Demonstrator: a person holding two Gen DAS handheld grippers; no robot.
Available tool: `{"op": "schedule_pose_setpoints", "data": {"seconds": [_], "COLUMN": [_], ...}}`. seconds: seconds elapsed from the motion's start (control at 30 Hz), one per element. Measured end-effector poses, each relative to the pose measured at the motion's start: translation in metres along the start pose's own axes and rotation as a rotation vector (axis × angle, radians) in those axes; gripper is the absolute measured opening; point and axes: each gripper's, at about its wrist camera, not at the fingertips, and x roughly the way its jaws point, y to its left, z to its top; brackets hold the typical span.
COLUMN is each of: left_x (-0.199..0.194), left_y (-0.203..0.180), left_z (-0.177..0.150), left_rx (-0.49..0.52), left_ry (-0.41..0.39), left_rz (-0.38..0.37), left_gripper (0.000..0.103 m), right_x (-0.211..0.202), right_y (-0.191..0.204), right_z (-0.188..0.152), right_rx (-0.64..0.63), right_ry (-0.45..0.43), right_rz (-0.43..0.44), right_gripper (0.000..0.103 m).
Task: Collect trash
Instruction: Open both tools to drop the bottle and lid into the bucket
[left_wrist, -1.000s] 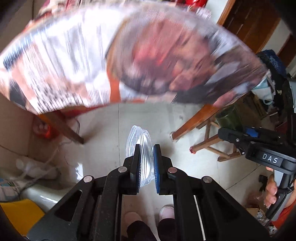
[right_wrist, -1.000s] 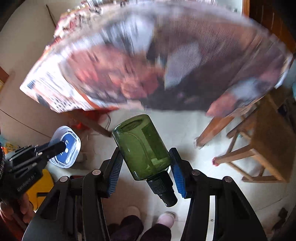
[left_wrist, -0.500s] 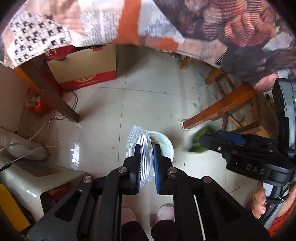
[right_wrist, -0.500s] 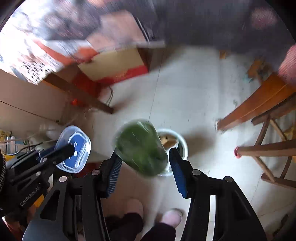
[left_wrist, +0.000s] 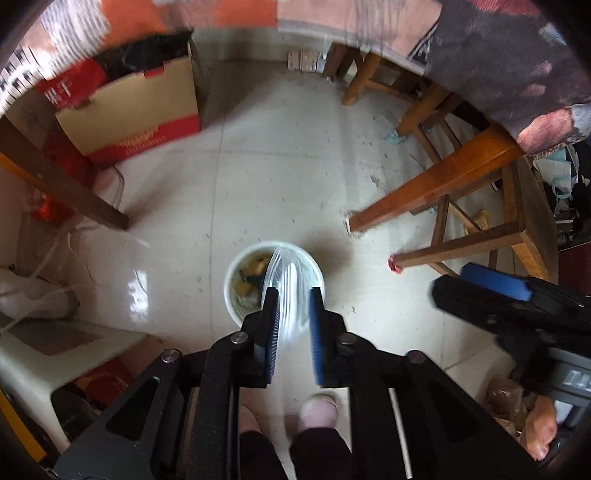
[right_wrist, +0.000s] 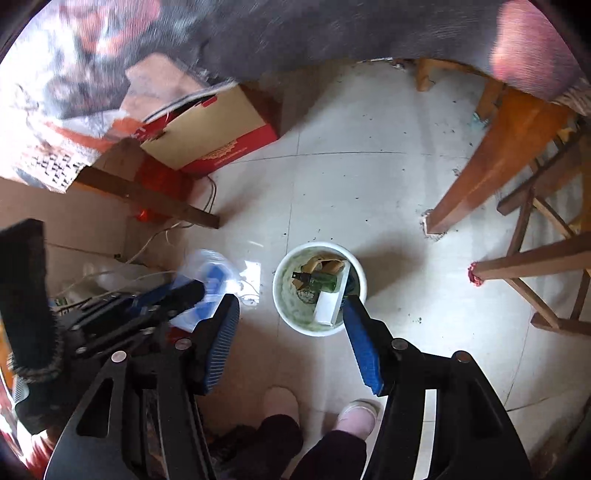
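Note:
A white round trash bin (left_wrist: 236, 269) (right_wrist: 356, 269) stands on the tiled floor below both grippers. My left gripper (left_wrist: 290, 295) is shut on a clear plastic lid (left_wrist: 288, 280), held edge-on right above the bin. The lid also shows blurred in the right wrist view (right_wrist: 207, 273). My right gripper (right_wrist: 291, 301) is open and empty above the bin. A green glass bottle (right_wrist: 321, 282) lies inside the bin beside a white box (right_wrist: 330, 302) and yellow scraps (left_wrist: 255, 267).
A tan and red cardboard box (left_wrist: 133, 118) (right_wrist: 210, 136) stands on the floor at the back left. Wooden table legs (left_wrist: 436, 184) (right_wrist: 491, 166) and a stool (left_wrist: 480, 236) stand on the right. Cables (left_wrist: 48, 254) lie at the left. The person's feet (right_wrist: 354, 417) are below.
My right gripper opened and the green bottle dropped into the bin. Both grippers tilted down from the patterned tablecloth to the floor. The left gripper moved over the bin with the lid.

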Motion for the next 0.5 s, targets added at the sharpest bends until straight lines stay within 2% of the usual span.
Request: {"op": "schedule_pose_setpoints", "data": {"seconds": [0.1, 0.23, 0.33, 0.5], "left_x": [0.0, -0.022, -0.062, -0.154], "left_y": [-0.003, -0.009, -0.018, -0.038], "left_z": [-0.004, -0.012, -0.017, -0.02], "left_rx": [0.001, 0.004, 0.003, -0.01], "left_ry": [0.034, 0.036, -0.002, -0.092], "left_rz": [0.042, 0.055, 0.067, 0.08], "left_gripper": [0.029, 0.029, 0.029, 0.029], "right_x": [-0.01, -0.027, -0.051, -0.12], "right_y": [-0.002, 0.0, 0.005, 0.028], "right_z": [-0.001, -0.004, -0.004, -0.005], "right_rx": [0.007, 0.01, -0.005, -0.061], "right_ry": [-0.018, -0.034, -0.055, -0.117], "right_rz": [-0.01, -0.004, 0.0, -0.002], "right_gripper": [0.055, 0.055, 0.055, 0.055]}}
